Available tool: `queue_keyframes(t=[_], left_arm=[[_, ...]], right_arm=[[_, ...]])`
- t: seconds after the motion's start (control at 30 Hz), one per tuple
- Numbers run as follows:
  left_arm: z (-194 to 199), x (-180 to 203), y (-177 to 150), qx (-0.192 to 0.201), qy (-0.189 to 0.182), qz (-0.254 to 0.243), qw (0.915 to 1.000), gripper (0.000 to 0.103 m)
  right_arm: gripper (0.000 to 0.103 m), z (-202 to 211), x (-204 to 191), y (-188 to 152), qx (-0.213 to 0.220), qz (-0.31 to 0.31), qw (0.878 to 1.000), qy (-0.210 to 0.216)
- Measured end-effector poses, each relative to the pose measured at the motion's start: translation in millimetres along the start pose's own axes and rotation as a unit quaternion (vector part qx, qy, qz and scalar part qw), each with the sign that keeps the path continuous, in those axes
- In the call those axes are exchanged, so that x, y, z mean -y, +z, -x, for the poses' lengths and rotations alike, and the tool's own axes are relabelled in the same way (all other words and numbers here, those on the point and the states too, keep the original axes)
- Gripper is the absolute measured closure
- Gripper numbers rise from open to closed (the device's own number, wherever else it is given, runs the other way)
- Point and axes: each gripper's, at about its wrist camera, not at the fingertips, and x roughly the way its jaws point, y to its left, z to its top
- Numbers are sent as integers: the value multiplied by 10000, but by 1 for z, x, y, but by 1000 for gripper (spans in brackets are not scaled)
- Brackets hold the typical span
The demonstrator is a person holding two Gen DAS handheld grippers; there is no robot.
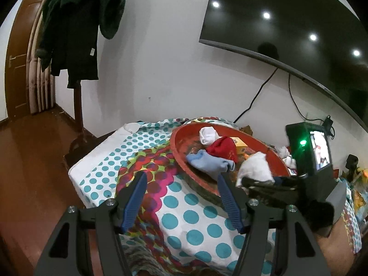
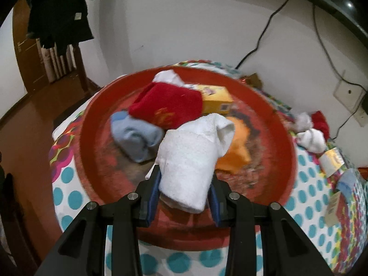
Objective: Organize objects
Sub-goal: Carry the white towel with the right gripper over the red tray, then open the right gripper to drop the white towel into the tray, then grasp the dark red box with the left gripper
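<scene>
One red tray (image 2: 92,119) holds five cloth items: two white socks (image 2: 188,161) (image 2: 168,77), one red sock (image 2: 168,105), one blue sock (image 2: 135,135) and one orange cloth (image 2: 237,151). One yellow box (image 2: 216,99) lies there too. Two grippers (image 1: 181,197) (image 2: 184,193) show.

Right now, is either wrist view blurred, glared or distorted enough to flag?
Left wrist view: sharp, strong fisheye bending of the TV, whose dark screen mirrors ceiling lights. Right wrist view: motion blur smears the red basin and socks; the white sock in the right gripper stays fairly crisp.
</scene>
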Motion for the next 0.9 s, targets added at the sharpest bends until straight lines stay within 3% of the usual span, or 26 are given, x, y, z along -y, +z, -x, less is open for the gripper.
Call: queue_keyframes(t=[0.23, 0.33, 0.37, 0.4, 0.47, 0.6, 0.67, 0.7, 0.77, 0.9], left_arm=[[-1, 0, 0, 39, 18, -16, 10000, 38], [-1, -3, 1, 63, 56, 80, 9999, 38], [0, -5, 2, 79, 66, 140, 9998, 37], [-1, -6, 2, 80, 55, 184, 9998, 37], [-1, -10, 3, 88, 14, 314, 9995, 37], [0, -9, 3, 169, 42, 316, 9993, 37], [2, -5, 3, 230, 14, 245, 9994, 37], [3, 0, 2, 289, -28, 141, 9995, 37], [5, 9, 0, 347, -73, -77, 9993, 37], [-2, 35, -10, 131, -494, -514, 9974, 37]], right_arm=[[69, -15, -8, -3, -153, -1, 9999, 47], [64, -16, -4, -2, -176, -122, 9997, 105], [57, -17, -3, -2, -186, -177, 9996, 151], [39, -16, -2, -2, -170, -231, 9994, 205], [13, -4, 1, -2, 43, -300, 9993, 237], [10, 33, 15, 0, 535, -342, 9978, 211], [7, 54, 36, 0, 809, -461, 9956, 100], [2, 66, 54, -3, 963, -589, 9936, -39], [1, 75, 88, -11, 1089, -829, 9898, -392], [1, 73, 182, -53, 856, -1506, 9753, -1370]])
